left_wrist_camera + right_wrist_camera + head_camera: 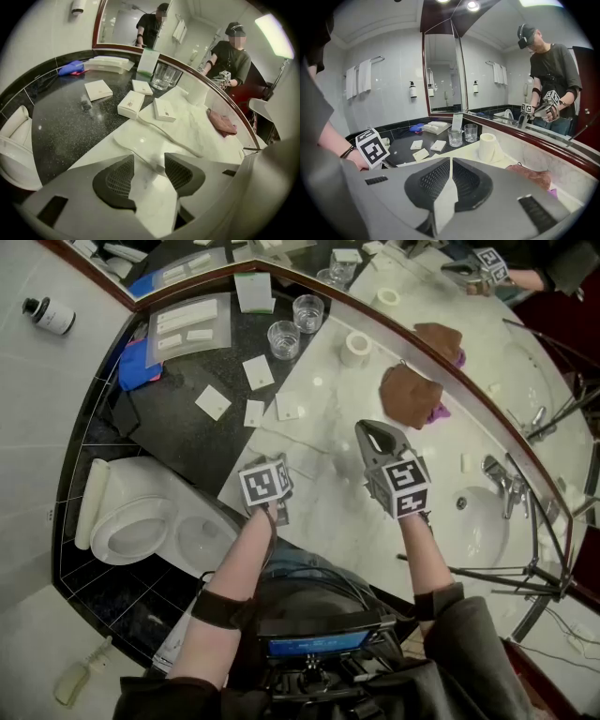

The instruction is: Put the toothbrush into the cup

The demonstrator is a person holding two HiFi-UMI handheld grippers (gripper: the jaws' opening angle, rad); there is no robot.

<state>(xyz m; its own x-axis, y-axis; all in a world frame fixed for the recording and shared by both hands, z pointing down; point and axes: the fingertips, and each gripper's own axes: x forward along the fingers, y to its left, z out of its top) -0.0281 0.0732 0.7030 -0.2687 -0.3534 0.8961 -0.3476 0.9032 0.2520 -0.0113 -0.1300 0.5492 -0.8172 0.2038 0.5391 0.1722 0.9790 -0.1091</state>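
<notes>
My left gripper (149,157) points steeply down at the marble counter (187,136) near its front edge, jaws wide open. A long pale packet (130,141), which looks like a wrapped toothbrush, lies flat on the marble, and one end of it reaches in between the open pads. The pads do not press on it. Two clear glass cups (283,338) (307,310) stand at the back by the mirror, well beyond both grippers. My right gripper (375,433) hovers over the marble to the right, shut, with nothing seen in it.
Several small white boxes (131,104) lie on the black counter (70,122) and at the marble's edge. A toilet paper roll (357,348), a brown cloth (410,395) and the sink (473,521) are to the right. The toilet (131,521) stands below left.
</notes>
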